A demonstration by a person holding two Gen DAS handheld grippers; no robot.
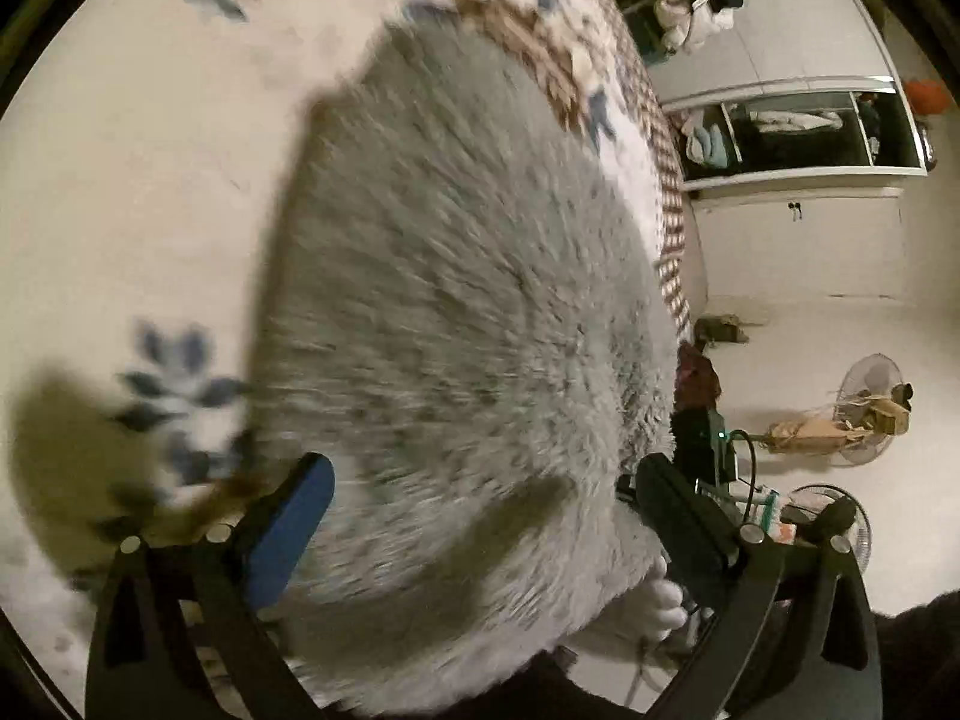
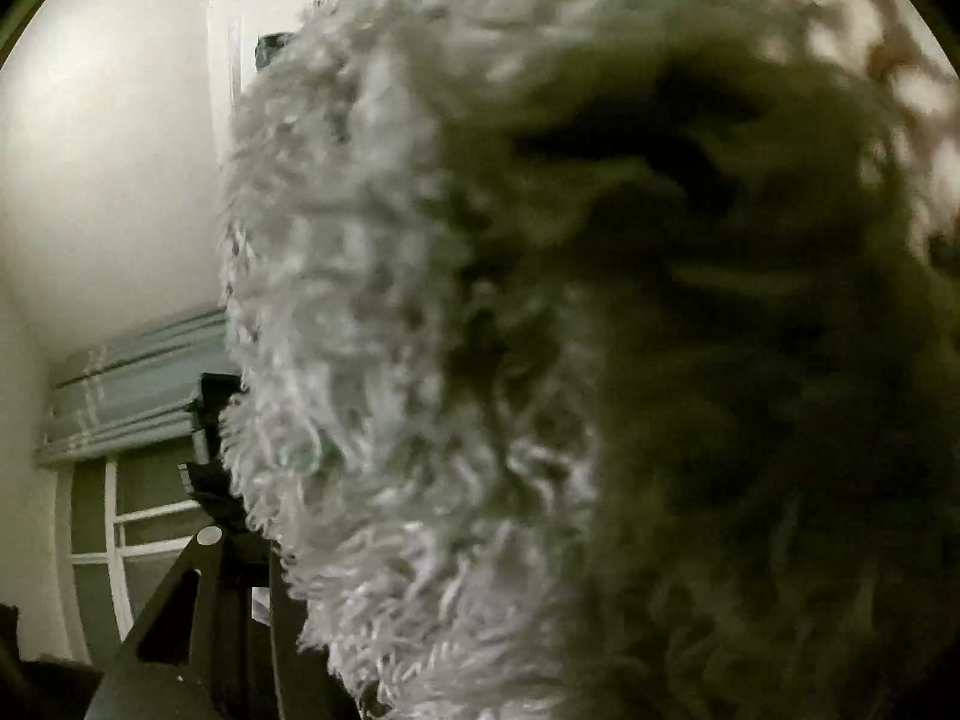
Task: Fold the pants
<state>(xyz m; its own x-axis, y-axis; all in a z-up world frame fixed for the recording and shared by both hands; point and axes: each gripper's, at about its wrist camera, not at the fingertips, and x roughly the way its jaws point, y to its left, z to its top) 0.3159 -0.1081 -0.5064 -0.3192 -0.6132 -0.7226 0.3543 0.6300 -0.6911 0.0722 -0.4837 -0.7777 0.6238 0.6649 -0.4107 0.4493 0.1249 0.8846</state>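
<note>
Fluffy grey-white pants (image 1: 456, 300) lie on a bed with a floral sheet (image 1: 150, 180), reaching to the bed's right edge. My left gripper (image 1: 486, 510) stands wide open over their near end. Its blue-padded finger (image 1: 294, 516) and its black finger (image 1: 678, 516) flank the pile without pressing it. In the right wrist view the same shaggy pants (image 2: 390, 300) fill nearly the whole frame, blurred and partly in shadow. They cover my right gripper (image 2: 480, 516). Only its left finger (image 2: 216, 498) shows, beside the fabric's edge; the other finger is hidden.
Beyond the bed's right edge lie a pale floor (image 1: 840, 330), two floor fans (image 1: 870, 414), cables and a dark device (image 1: 714, 450). A white wardrobe (image 1: 798, 240) with an open shelf stands behind. The right wrist view shows a wall and a window (image 2: 120, 528) at left.
</note>
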